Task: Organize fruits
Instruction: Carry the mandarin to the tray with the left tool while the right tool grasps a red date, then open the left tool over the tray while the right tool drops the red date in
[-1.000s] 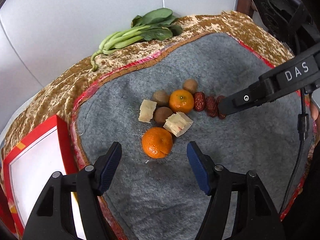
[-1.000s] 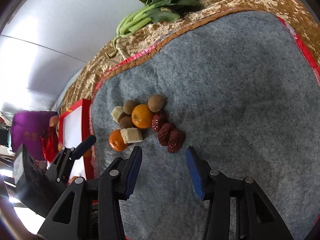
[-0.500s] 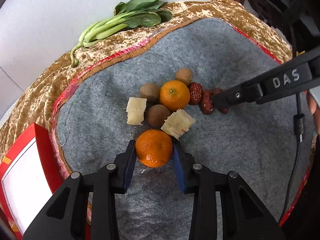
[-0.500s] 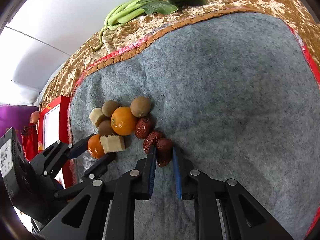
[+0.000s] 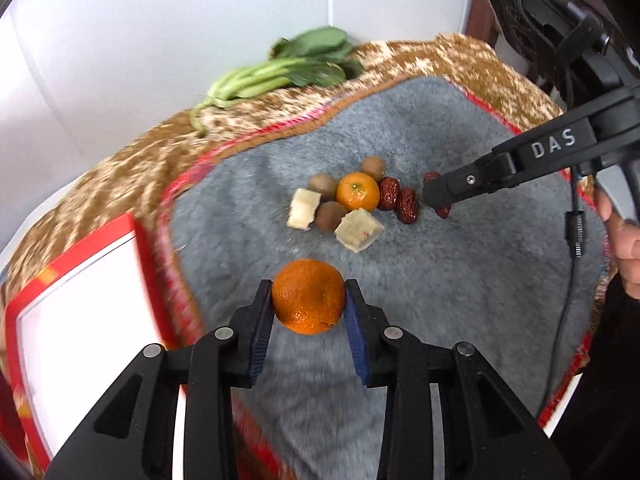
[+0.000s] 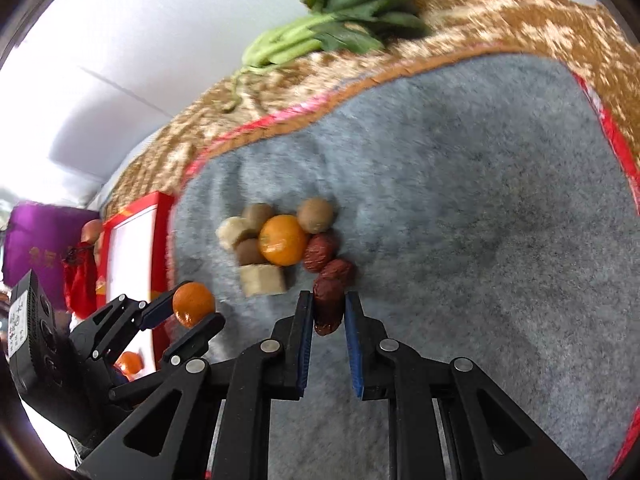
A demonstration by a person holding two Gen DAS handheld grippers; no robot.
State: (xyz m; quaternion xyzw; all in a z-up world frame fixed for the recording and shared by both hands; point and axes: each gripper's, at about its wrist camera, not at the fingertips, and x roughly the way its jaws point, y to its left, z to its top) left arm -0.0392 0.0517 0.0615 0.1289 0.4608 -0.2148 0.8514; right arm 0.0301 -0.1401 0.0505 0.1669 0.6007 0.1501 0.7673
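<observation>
Since a second ago: both grippers went from spread and hovering to clamped; each one has picked its fruit out of the pile and lifted it a bit.
Left gripper (image 5: 309, 300): jaws just closed, now pinching the near mandarin (image 5: 308, 296) side to side, which has come away from the cluster toward the camera.
Right gripper (image 6: 329, 309): jaws pressed in on a red date (image 6: 329, 306), the one at the end of the date row.
Date's long axis: runs along the fingers, roughly pointing back at the other two dates (image 6: 326, 258), so it's squeezed across its narrow width.
Still on the grey mat (image 5: 460, 280): second mandarin (image 5: 357, 197), three brown round fruits, two pale cubes, all bunched together.
Red tray (image 5: 80, 312): sits at the left edge of the mat, right beside the left gripper, way closer to it than to the right one.
What the next move hinges on: my guess is the mandarin goes left to that tray first, since the right hand would have to cross over the pile.
Greens (image 5: 280, 72): at the back on the gold cloth, out of the way.
</observation>
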